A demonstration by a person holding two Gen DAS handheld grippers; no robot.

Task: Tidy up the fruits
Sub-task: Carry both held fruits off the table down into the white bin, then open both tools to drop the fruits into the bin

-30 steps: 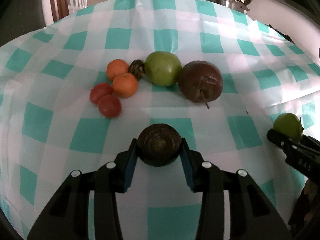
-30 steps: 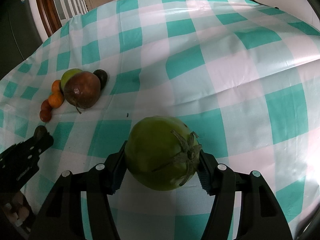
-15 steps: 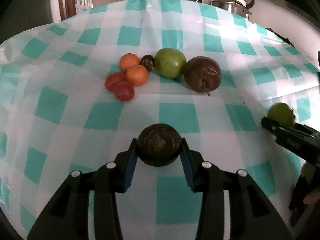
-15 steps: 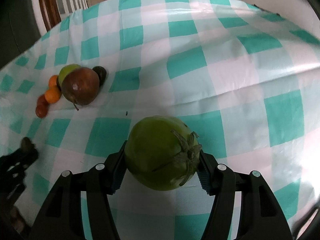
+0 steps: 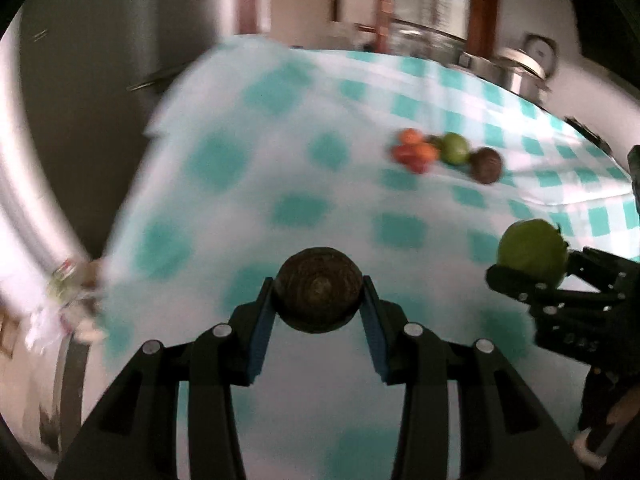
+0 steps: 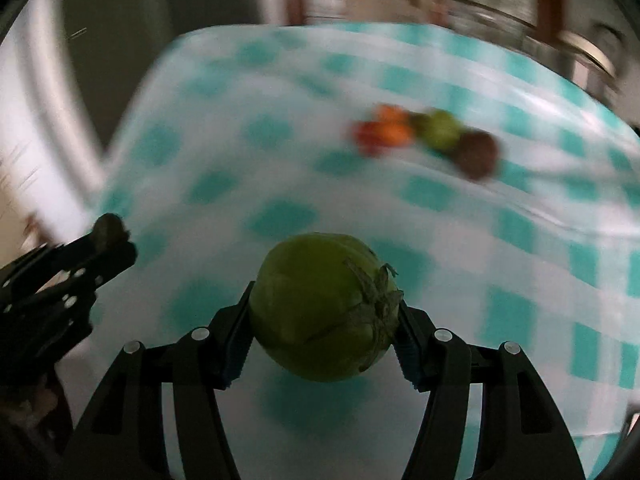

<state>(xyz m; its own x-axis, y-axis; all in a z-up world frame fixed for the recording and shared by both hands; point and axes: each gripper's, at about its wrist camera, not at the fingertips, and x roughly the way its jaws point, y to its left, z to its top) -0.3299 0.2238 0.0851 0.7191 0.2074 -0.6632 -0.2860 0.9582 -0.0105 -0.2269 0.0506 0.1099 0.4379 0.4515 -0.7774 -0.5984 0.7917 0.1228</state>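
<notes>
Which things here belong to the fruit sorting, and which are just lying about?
Job:
- dark fruit in left claw
- green fruit in right claw
- fruit pile on the checked cloth

Lying about:
- metal pot behind the table
- blurred clutter at the left edge

Checked surface and far fruit cluster motion-blurred, kinds indistinct; right claw cut off by frame edge; clutter at left edge unidentifiable.
</notes>
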